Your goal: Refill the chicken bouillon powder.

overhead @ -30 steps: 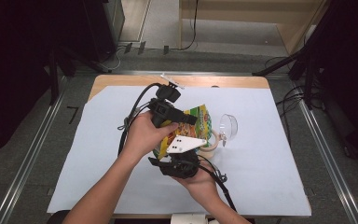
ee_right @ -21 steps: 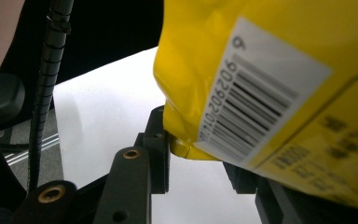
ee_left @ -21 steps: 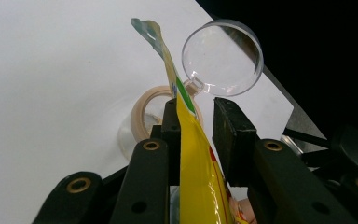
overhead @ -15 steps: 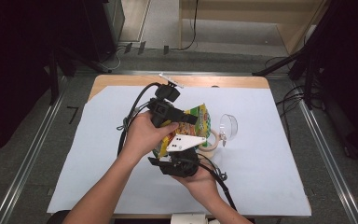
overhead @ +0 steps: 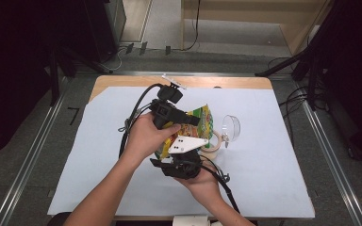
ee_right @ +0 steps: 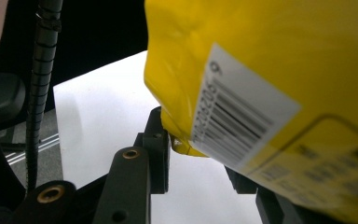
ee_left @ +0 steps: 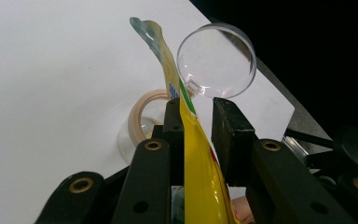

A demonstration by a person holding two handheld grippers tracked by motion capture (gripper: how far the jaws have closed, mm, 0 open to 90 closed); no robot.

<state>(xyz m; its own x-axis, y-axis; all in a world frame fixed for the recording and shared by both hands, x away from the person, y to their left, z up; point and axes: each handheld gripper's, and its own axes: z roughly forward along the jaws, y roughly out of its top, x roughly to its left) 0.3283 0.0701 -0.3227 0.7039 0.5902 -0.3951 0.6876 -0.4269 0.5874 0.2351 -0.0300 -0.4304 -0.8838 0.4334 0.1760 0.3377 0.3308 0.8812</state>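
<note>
Yellow snack packet (overhead: 195, 123) pinched edgewise between left tool (ee_left: 196, 122) and right tool (ee_right: 198, 161) (both clamped on it), above tabletop (overhead: 273, 160).

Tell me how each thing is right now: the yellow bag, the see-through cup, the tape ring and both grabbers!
Yellow snack bag: lifted off the table, held between both grippers.
Clear cup: lying on its side, empty.
Tape roll: lying flat on the white sheet.
Left gripper: bag edge between its jaws, touching one pad.
Right gripper: jaws around the bag's corner.
</note>
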